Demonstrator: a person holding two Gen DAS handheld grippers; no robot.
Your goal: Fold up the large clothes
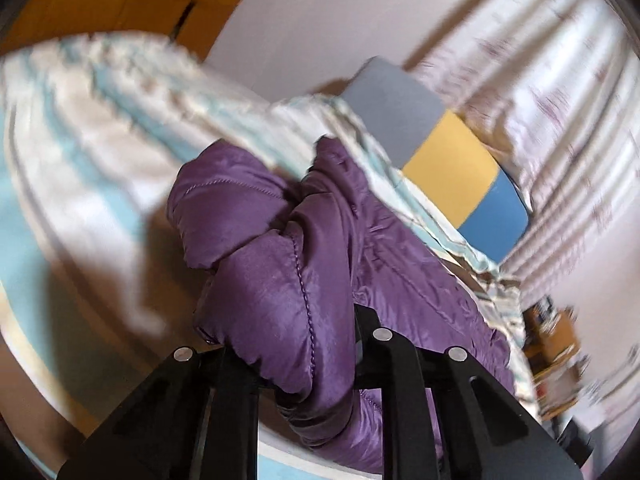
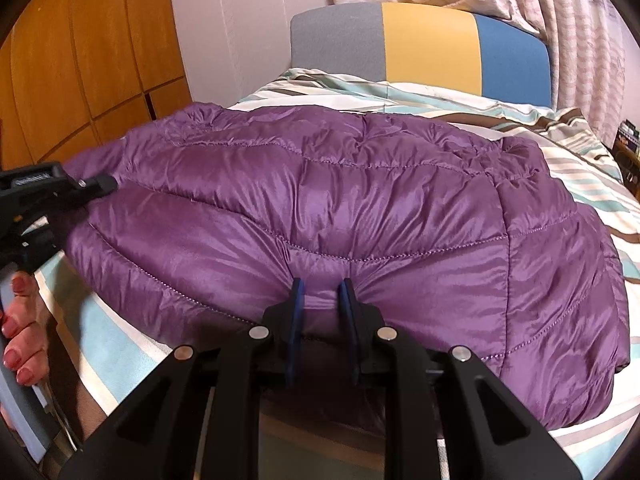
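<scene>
A purple quilted puffer jacket [image 2: 340, 208] lies spread over the striped bed cover [image 2: 580, 176]. My right gripper [image 2: 322, 286] is shut on a fold of the jacket's near edge, its blue pads pinching the fabric. My left gripper [image 1: 292, 344] is shut on a bunched part of the jacket [image 1: 280, 248], which hides its fingertips. In the right wrist view the left gripper [image 2: 100, 184] sits at the jacket's left edge, held by a hand with red nails [image 2: 24, 328]. The left wrist view is tilted and blurred.
A grey, yellow and blue headboard [image 2: 424, 44] stands at the far end of the bed. Wooden wardrobe doors [image 2: 80, 60] are on the left, pale curtains [image 2: 560, 20] on the right. A cluttered shelf [image 2: 628, 140] is by the bed's right side.
</scene>
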